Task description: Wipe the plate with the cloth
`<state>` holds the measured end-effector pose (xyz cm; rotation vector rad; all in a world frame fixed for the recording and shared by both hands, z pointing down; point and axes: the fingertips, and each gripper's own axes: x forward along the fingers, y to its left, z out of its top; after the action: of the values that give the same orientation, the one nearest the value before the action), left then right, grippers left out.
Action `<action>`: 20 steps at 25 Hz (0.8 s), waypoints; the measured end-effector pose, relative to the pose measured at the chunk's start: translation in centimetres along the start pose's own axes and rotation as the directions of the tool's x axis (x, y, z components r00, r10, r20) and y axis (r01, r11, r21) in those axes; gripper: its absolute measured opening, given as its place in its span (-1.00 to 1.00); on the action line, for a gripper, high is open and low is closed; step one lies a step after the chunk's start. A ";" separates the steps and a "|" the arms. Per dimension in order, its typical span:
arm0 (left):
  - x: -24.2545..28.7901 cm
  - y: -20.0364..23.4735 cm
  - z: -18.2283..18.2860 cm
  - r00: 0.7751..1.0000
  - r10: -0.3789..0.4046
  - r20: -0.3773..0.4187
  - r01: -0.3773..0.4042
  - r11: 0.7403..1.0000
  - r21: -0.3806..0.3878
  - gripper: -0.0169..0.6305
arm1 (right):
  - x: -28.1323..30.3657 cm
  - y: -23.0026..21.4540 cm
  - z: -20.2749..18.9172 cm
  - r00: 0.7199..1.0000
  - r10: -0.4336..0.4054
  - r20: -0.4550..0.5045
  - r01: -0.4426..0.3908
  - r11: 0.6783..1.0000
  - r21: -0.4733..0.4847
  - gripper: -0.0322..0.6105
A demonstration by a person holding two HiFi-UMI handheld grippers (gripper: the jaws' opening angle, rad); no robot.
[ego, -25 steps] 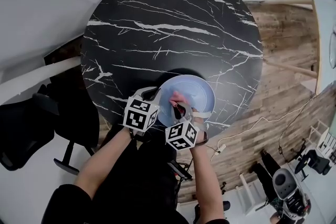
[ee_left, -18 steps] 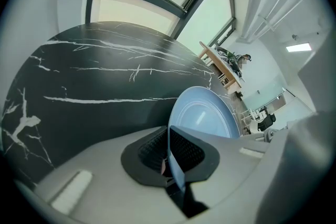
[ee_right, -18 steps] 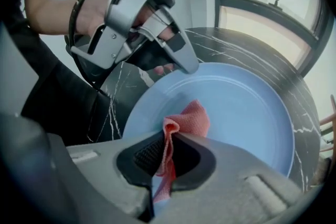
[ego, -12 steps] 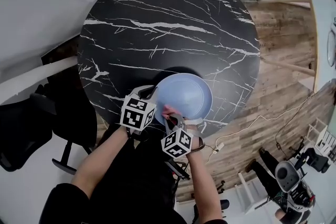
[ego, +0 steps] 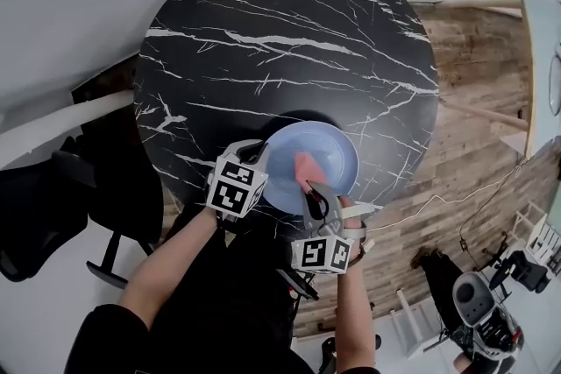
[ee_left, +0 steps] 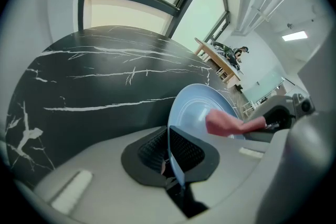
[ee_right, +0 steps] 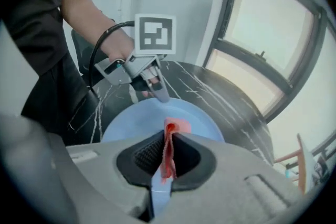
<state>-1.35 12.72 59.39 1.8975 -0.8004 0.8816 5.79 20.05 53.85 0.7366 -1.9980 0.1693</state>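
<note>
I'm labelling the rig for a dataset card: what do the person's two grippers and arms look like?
Both handheld grippers, left gripper and right gripper, have light grey bodies, black ribbed pads and a white cube with black square markers. A black cable loops from the left one. The person wears a black short-sleeved top; forearms bare.

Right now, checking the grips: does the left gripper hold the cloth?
No, the left gripper is shut on the plate rim; the cloth sits in the right gripper.

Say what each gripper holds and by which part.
The left gripper clamps the blue plate by its near rim; the right gripper pinches the pink cloth by a bunched end.
</note>
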 end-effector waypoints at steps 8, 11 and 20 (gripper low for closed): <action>-0.1 0.0 -0.2 1.000 0.002 0.001 -0.002 1.000 -0.008 -0.90 | 2.4 -7.0 -2.2 0.981 -0.161 -0.112 0.139 0.973 -0.183 -0.85; 0.0 0.0 -0.1 1.000 0.003 -0.001 -0.003 1.000 -0.008 -0.91 | 4.6 -6.6 -3.8 0.978 -0.149 -0.149 0.118 0.973 -0.198 -0.86; -0.1 0.1 0.1 1.000 0.013 0.011 -0.013 1.000 -0.019 -0.91 | 6.4 -5.7 -5.6 0.969 -0.068 -0.238 0.058 0.997 -0.049 -0.86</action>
<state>-1.48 12.62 59.31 1.8845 -0.8263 0.8692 10.88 14.97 61.09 0.7168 -1.7414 0.1706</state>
